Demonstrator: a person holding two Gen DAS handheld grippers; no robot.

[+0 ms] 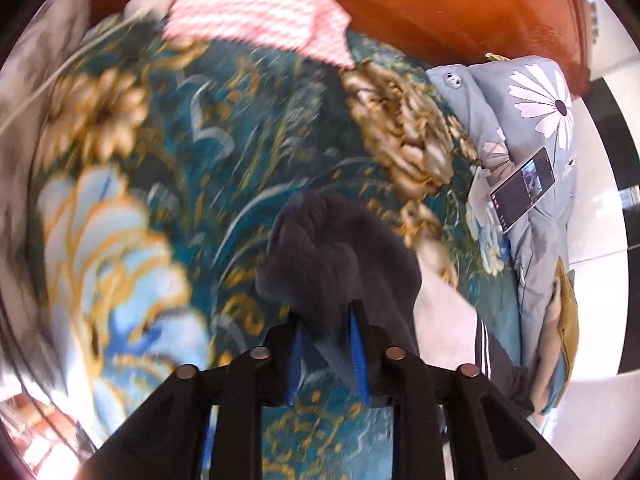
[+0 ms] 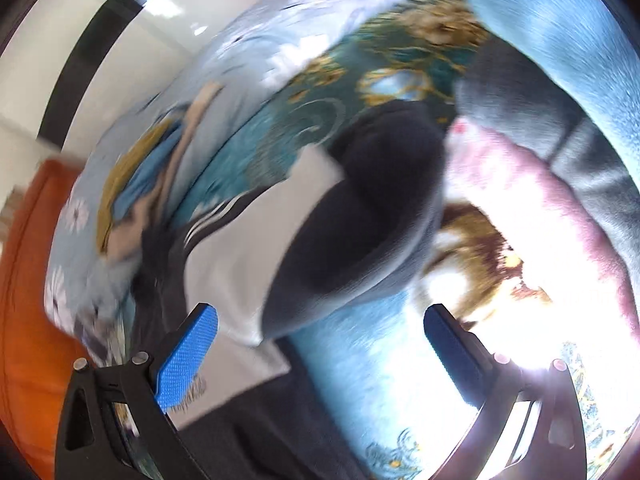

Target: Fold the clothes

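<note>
Left wrist view: the left gripper has its blue pads drawn close together, pinching a fold of a dark grey fleece garment that bunches up just ahead of the fingertips. Beneath it spreads a teal blanket with gold flowers covering the bed. Far ahead of the gripper lies a pink-and-white patterned cloth, with an orange wooden headboard behind it. To the gripper's right, a grey quilt with white daisies is heaped up, and a phone with a lit screen rests on it. A dark piece with white stripes lies right of the gripper, next to a pale cloth.

Right wrist view: the right gripper stands spread wide, nothing between its pads, and the same dark garment hangs just ahead of it, clear of both fingers. This view alone shows a pink fleecy piece ahead to the right, touching the garment's edge, and a grey fuzzy piece beyond it. The white cloth with striped dark trim sits left of the garment. Motion blur smears the finer detail
</note>
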